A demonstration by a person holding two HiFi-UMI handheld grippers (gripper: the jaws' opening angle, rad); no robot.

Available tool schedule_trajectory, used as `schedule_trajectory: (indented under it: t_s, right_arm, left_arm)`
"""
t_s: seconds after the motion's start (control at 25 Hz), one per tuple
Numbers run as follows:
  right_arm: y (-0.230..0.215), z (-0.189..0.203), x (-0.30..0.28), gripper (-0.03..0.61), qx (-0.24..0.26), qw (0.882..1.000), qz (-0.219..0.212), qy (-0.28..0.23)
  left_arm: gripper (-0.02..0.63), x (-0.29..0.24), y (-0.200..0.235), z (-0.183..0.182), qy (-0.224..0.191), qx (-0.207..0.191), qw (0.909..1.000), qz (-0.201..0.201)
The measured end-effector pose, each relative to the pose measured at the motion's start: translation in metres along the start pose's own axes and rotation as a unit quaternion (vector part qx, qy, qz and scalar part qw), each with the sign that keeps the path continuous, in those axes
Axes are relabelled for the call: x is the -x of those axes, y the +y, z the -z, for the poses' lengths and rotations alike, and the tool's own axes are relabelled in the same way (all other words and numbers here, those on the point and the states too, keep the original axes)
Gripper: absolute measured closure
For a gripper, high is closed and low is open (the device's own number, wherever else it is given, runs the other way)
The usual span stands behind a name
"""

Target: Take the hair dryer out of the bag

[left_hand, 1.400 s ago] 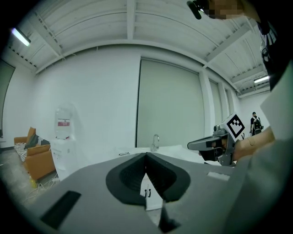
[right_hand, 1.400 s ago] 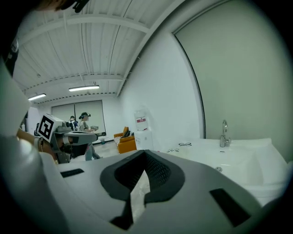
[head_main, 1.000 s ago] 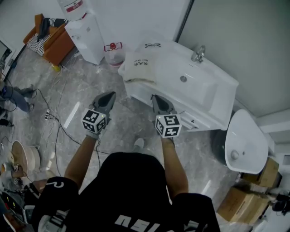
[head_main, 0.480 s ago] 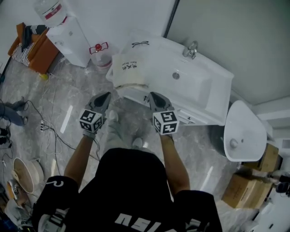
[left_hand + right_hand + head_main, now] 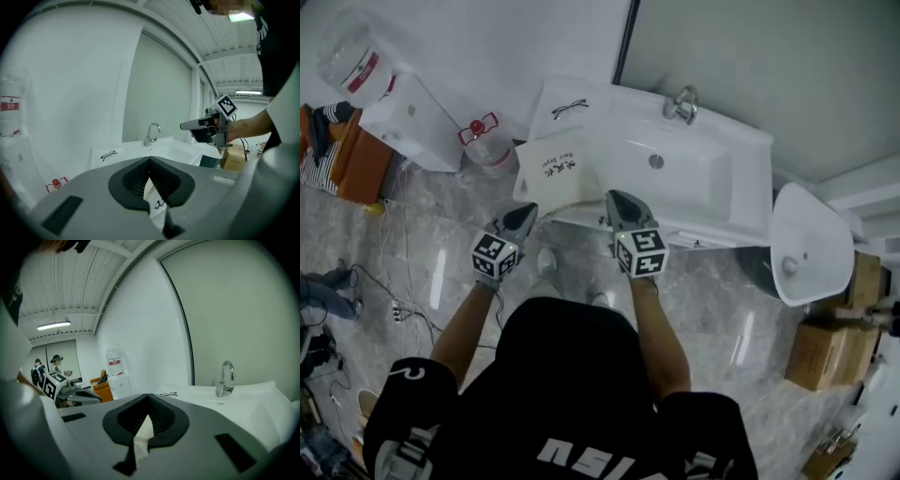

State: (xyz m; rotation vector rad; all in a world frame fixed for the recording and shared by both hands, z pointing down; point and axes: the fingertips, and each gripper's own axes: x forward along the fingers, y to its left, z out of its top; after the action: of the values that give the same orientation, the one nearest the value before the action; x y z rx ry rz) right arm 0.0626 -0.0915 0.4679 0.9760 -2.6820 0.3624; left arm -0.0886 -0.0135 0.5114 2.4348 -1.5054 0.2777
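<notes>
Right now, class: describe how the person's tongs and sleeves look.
Left tongs and right tongs: grey, tapering wedges with dark ribbed pads; each carries a white cube with black square markers. The black shirt has short sleeves and white print.

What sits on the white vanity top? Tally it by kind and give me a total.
Cloth bag: 1
Pair of glasses: 1
Faucet: 1
Total: 3
</notes>
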Motion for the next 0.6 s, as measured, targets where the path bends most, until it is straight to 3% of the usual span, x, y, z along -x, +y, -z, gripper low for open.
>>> schedule_trajectory:
  t_s: [0.32,0.6]
  right_arm:
    - [-0.006,0.024,-0.037,0.583,-0.026,0.999,0.042,0.021]
    - [-0.004,0.058,-0.046,0.583,-0.063,0.993,0.090,0.037]
  left_arm:
    - [0.615,-0.036,0.025,0.040,0.053,-0.024,0.9937,0.095]
    - [0.615,-0.059,0.027,0.092,0.116,-0.053,0.9734,0.190]
